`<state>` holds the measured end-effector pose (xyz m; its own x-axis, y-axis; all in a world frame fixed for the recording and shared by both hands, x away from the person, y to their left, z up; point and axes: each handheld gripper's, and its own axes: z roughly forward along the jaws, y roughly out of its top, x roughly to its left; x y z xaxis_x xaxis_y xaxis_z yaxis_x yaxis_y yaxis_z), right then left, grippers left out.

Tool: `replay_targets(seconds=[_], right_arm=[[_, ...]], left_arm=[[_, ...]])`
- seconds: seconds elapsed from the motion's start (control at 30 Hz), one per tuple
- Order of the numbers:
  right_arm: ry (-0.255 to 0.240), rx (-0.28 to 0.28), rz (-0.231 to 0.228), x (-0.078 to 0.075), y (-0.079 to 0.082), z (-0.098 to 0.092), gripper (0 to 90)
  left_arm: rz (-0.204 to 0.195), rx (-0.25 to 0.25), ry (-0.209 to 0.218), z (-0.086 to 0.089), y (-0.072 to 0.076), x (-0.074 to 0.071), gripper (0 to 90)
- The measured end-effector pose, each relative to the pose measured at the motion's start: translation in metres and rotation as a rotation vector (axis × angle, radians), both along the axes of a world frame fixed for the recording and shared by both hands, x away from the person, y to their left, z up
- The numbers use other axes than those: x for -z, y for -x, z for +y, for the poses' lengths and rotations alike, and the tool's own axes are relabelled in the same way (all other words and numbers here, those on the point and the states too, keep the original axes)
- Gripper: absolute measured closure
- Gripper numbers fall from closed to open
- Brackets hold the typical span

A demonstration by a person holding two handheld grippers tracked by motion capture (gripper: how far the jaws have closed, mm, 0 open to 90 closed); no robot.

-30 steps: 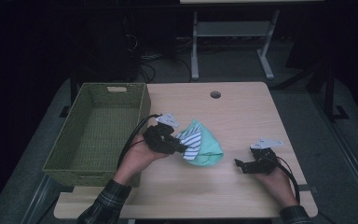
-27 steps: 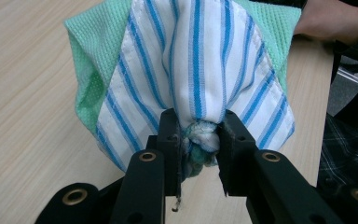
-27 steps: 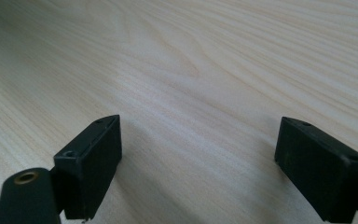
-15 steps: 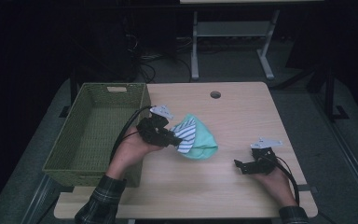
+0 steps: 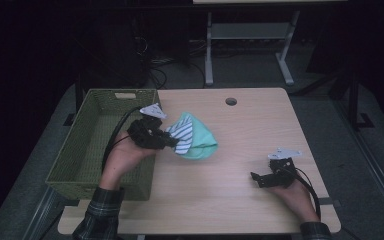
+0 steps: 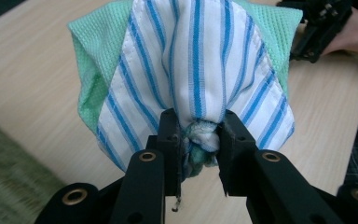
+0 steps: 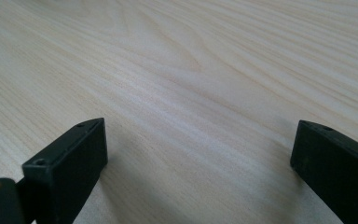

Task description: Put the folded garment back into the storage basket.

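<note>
A bundle of two cloths, one white with blue stripes (image 5: 182, 136) and one mint green (image 5: 206, 143), hangs just right of the basket's rim. My left gripper (image 5: 169, 142) is shut on the bunched end of it. In the left gripper view the two jaws pinch the knotted fabric (image 6: 200, 137), and the striped cloth (image 6: 196, 60) fans out beyond with the green cloth (image 6: 91, 51) behind it. My right gripper (image 5: 258, 179) rests low on the table at the front right. Its jaws have just been opening, and my right gripper (image 7: 198, 144) has only bare wood between them.
A green woven basket (image 5: 75, 155) stands at the table's left edge, under my left forearm. The light wooden table (image 5: 250, 125) has a cable hole (image 5: 231, 101) near its far edge. Beyond the table are a dark floor, cables and a stand's legs.
My left gripper has carried the cloth bundle up and leftward, toward the basket. The right hand has stayed where it was.
</note>
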<state>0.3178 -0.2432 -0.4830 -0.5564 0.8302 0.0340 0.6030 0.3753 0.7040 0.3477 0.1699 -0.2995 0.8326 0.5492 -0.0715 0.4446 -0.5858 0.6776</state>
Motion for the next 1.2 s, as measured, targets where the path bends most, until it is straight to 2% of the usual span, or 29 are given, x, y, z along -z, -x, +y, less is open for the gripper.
replay_targets(seconds=[0.1, 0.3, 0.77, 1.03, 1.2], right_arm=[[0.000, 0.000, -0.001, 0.000, 0.000, 0.000, 3.3], [0.000, 0.000, -0.001, 0.000, 0.000, 0.000, 3.3], [0.000, -0.001, -0.001, 0.000, 0.000, 0.000, 3.3], [0.000, -0.001, -0.001, 0.000, 0.000, 0.000, 3.3], [0.000, -0.001, -0.001, 0.000, 0.000, 0.000, 3.3]], left_arm=[[-0.009, -0.041, 0.001, 0.012, 0.000, -0.002, 72.5], [-0.017, -0.091, -0.010, 0.031, -0.001, -0.004, 72.5], [-0.034, -0.168, -0.037, 0.051, -0.002, -0.005, 72.5], [-0.051, -0.240, -0.075, 0.068, -0.001, -0.007, 72.5], [-0.053, -0.283, -0.076, 0.078, -0.001, -0.006, 72.5]])
